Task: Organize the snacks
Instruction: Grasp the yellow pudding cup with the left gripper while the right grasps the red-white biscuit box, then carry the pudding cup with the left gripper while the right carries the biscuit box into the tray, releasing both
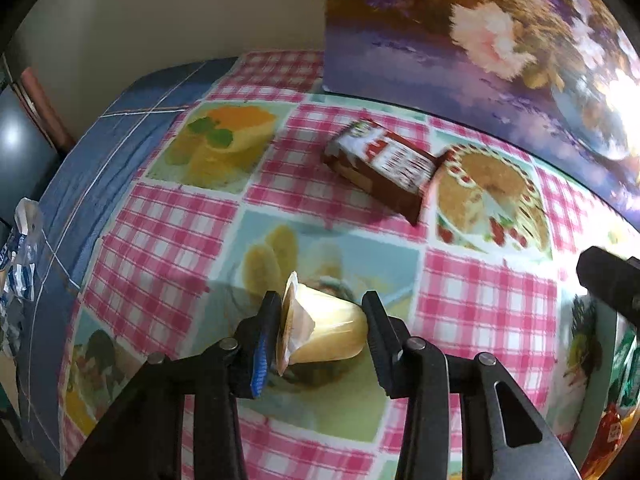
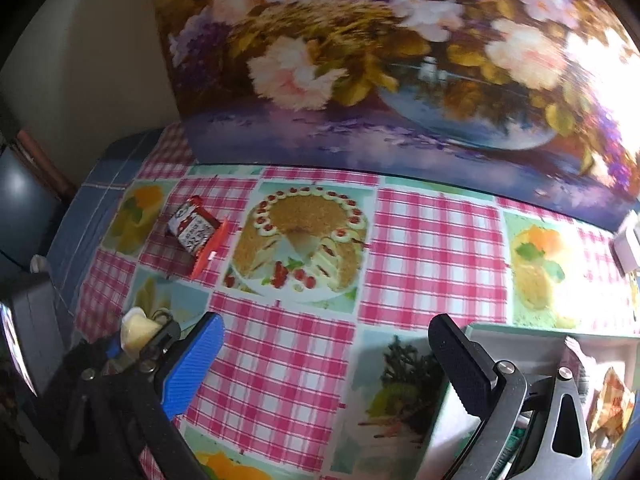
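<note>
From the left wrist, the left gripper is pinching a small pale-yellow plastic jelly cup with a peel-off foil lid, lying on its side between the pads, lid against the left pad and base toward the right one, low over the desk covered in a pink-checked oilcloth with dessert pictures. Farther back on the desk lies a brown-and-red wrapped snack bar, untouched, so at least one item is still waiting. From the right wrist, the right gripper stands spread wide with nothing between its pads, hovering near the corner of a pale, shallow box at lower right that already holds several crinkly wrapped snacks. The same snack bar shows at far left, and the cup is visible in the other gripper. By my reading the sorting is partly done: some snacks are boxed, the cup is in hand, the bar remains.
</note>
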The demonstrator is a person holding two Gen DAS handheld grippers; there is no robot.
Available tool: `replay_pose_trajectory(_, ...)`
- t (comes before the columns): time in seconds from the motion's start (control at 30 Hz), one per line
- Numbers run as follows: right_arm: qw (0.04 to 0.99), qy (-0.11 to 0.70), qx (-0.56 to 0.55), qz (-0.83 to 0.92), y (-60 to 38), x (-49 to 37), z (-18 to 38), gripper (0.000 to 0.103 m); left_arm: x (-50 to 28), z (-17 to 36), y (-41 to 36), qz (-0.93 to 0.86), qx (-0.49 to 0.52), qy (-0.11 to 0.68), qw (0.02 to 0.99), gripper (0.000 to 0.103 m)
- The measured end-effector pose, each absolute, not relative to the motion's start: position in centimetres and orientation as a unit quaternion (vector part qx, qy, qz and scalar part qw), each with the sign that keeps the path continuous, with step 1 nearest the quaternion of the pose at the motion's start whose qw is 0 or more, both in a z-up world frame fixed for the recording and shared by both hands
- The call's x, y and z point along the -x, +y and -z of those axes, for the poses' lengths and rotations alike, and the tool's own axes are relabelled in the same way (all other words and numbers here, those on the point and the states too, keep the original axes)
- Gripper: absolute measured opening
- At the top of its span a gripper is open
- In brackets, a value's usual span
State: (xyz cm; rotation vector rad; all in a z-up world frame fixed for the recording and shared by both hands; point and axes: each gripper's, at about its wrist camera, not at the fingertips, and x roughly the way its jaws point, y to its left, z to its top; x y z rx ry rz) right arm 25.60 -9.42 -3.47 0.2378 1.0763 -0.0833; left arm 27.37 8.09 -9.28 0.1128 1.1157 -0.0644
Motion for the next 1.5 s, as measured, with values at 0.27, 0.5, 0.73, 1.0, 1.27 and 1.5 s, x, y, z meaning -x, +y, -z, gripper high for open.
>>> replay_pose_trajectory(0.27, 0.850, 0.520, -0.085, -0.016, -5.4, -29.6, 4.1, 0.103, -29.9, 9.2, 12.3, 0.010, -0.010, 0.527, 0.850, 0.043)
replay_pose_trajectory(0.5, 0.847, 0.529, -0.017, -0.054, -0.6, -33.8, 5.0, 0.103, -31.3, 8.7, 15.4, -0.005, 0.015, 0.524, 0.852, 0.043)
replay_pose_trajectory(0.73, 0.834, 0.546, 0.041, -0.067, 2.1, -36.6, 6.6, 0.095, -31.6, 8.4, 17.1, -0.010, 0.023, 0.518, 0.855, 0.043)
replay_pose_trajectory(1.0, 0.826, 0.556, 0.043, -0.075, 2.9, -38.0, 7.5, 0.074, -31.9, 8.4, 17.7, -0.010, 0.026, 0.515, 0.857, 0.043)
replay_pose_trajectory(1.27, 0.829, 0.552, 0.036, -0.082, 2.9, -37.0, 7.7, 0.047, -31.7, 8.3, 17.7, -0.015, 0.024, 0.517, 0.855, 0.043)
replay_pose_trajectory(1.5, 0.832, 0.548, 0.002, -0.082, 1.4, -33.7, 7.2, 0.045, -30.7, 7.5, 17.2, -0.017, 0.024, 0.518, 0.855, 0.040)
